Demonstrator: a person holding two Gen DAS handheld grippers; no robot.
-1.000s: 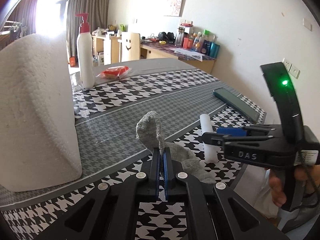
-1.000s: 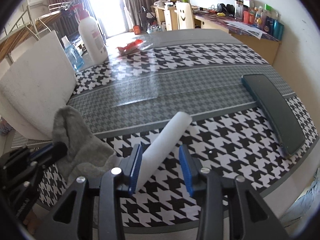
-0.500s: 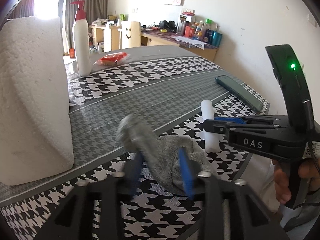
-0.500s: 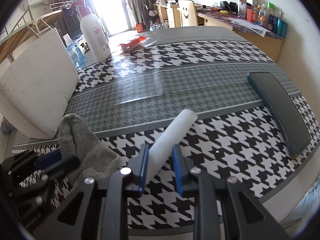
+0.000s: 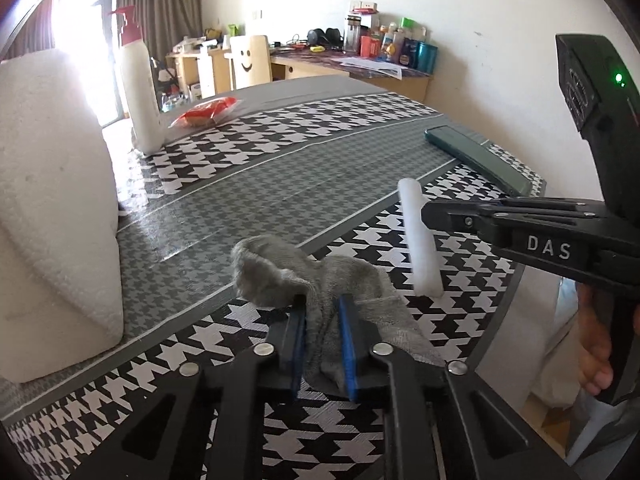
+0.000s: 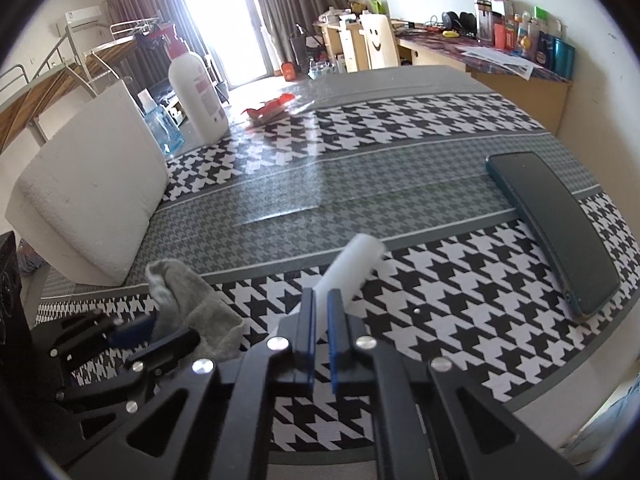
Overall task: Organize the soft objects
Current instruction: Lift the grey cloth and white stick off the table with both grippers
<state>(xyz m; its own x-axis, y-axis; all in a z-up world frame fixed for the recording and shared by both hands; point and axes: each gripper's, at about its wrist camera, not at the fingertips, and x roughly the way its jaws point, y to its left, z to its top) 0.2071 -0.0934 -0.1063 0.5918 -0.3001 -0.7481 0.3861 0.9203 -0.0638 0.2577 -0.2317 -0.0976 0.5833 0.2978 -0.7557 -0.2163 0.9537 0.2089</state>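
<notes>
A grey sock [image 5: 320,280] lies crumpled on the houndstooth tablecloth near the front edge. My left gripper [image 5: 322,312] straddles it with the jaws partly closed around a fold of the cloth. It also shows in the right wrist view [image 6: 188,300]. A white foam roll [image 6: 352,268] is squeezed between the jaws of my right gripper [image 6: 318,312] and lifted at an angle; in the left wrist view the roll [image 5: 420,236] hangs from that gripper [image 5: 430,216]. A big white foam block [image 5: 52,200] stands at the left.
A white pump bottle [image 5: 140,84] and a red packet [image 5: 208,110] sit at the far left of the table. A dark green flat case [image 6: 556,228] lies at the right edge. A blue bottle [image 6: 164,128] stands behind the foam block.
My left gripper opened, let the sock drop, then closed in on it lower down. My right gripper closed on the foam roll and raised it.
</notes>
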